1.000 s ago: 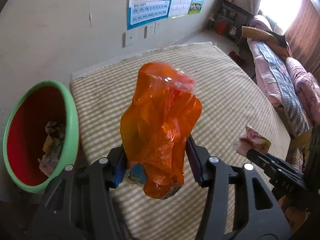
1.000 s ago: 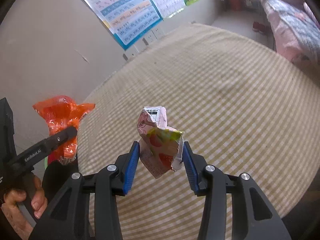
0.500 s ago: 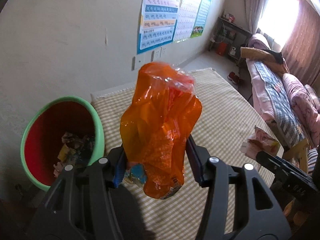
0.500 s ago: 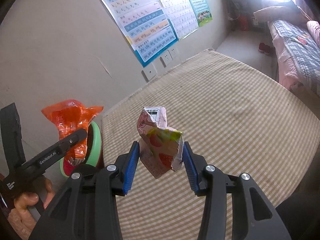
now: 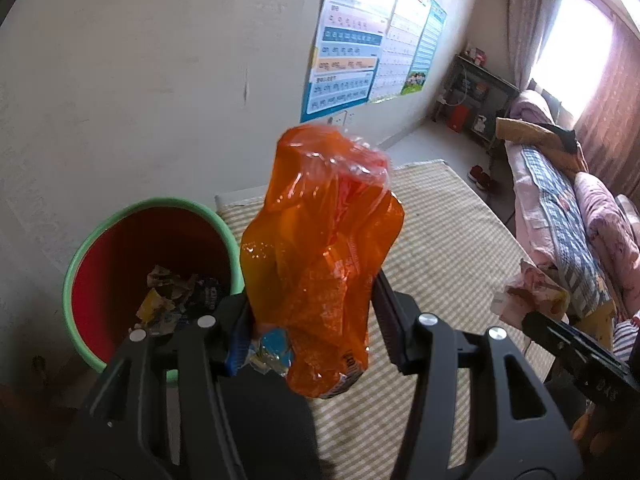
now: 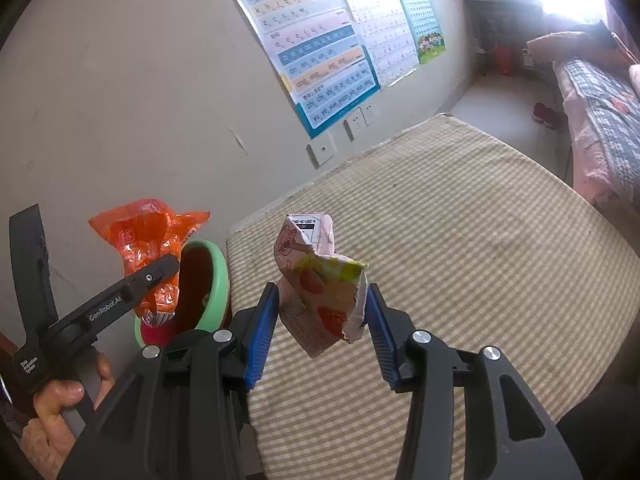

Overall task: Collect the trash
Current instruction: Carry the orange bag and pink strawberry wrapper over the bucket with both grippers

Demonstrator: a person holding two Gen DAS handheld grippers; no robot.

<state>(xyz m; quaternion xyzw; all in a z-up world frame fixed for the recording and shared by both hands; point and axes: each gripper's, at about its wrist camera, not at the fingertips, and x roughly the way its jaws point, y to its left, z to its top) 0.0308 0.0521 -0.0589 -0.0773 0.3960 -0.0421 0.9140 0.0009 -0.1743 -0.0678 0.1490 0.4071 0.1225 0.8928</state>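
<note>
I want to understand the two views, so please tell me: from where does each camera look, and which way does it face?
Left wrist: sits on the left gripper, facing down over the orange bag toward the bin; no body visible.
Right wrist: sits on the right gripper, facing down over the crushed carton and checked table; a hand shows.
Shared: bag, carton, bin, table, posters.

glossy crinkled plastic wrapper (image 5: 320,256), creased, perhaps waxed paper carton (image 6: 320,284), woven checked cloth (image 6: 460,248)

Beige wall (image 6: 120,100) with charts (image 6: 312,52); bright curtained window (image 5: 560,56); bed (image 5: 560,208); dark shelf (image 5: 476,100) in corner.
</note>
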